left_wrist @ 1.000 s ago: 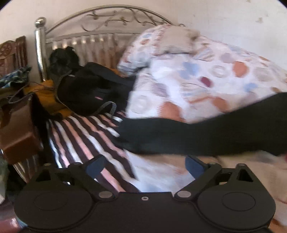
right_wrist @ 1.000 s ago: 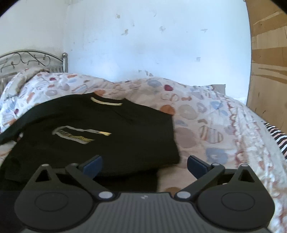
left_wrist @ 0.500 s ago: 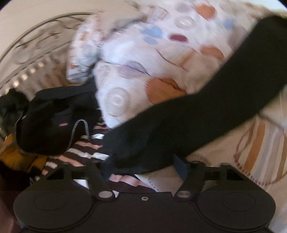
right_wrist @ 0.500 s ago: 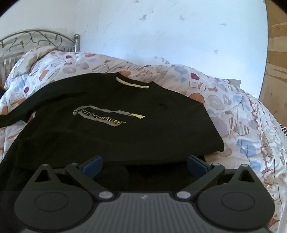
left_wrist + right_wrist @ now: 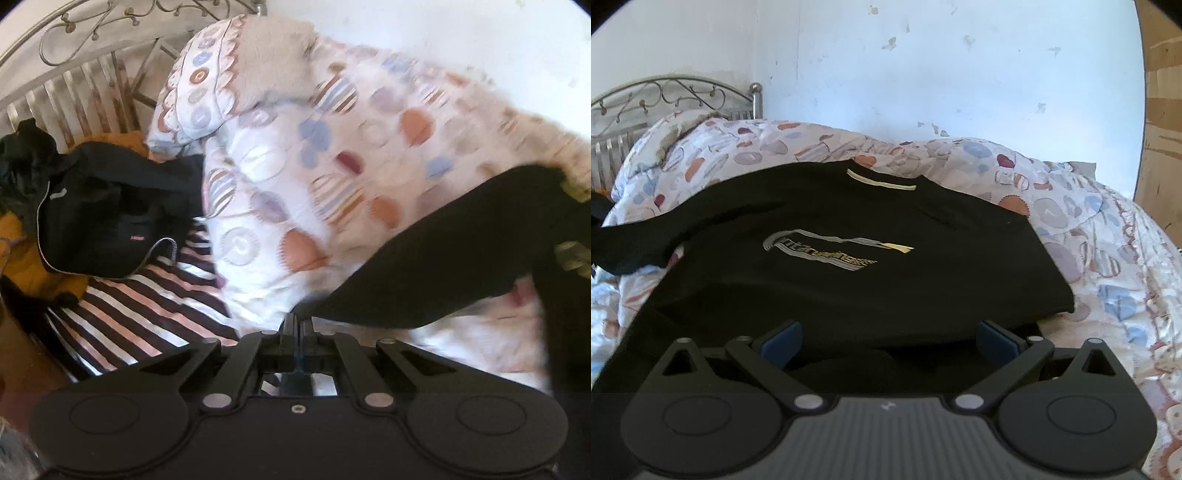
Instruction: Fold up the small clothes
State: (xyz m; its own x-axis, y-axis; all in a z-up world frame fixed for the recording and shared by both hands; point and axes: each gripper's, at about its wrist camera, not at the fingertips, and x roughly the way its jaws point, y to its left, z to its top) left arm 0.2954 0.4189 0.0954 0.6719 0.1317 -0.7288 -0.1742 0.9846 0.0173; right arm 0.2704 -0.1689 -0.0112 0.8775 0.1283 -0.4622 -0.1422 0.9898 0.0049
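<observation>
One bed, covered by a quilt (image 5: 1082, 236) printed with coloured circles; metal headboard (image 5: 92, 81) at its far end, white wall (image 5: 923, 74) behind. Striped sheet (image 5: 147, 314) shows beside the quilt edge in the left wrist view, with a black bag (image 5: 107, 221) lying on it near the headboard.

Black T-shirt (image 5: 857, 266) lies spread on the quilt, collar away from the camera, chest print up. Its right side looks folded in to a straight edge. Sleeve (image 5: 443, 266) on the other side is drawn out taut across the quilt.

Right gripper (image 5: 888, 334): fingers spread wide, low over the shirt's near hem, nothing pinched.

Left gripper (image 5: 298, 326): fingers pressed together, pinching the sleeve end.
</observation>
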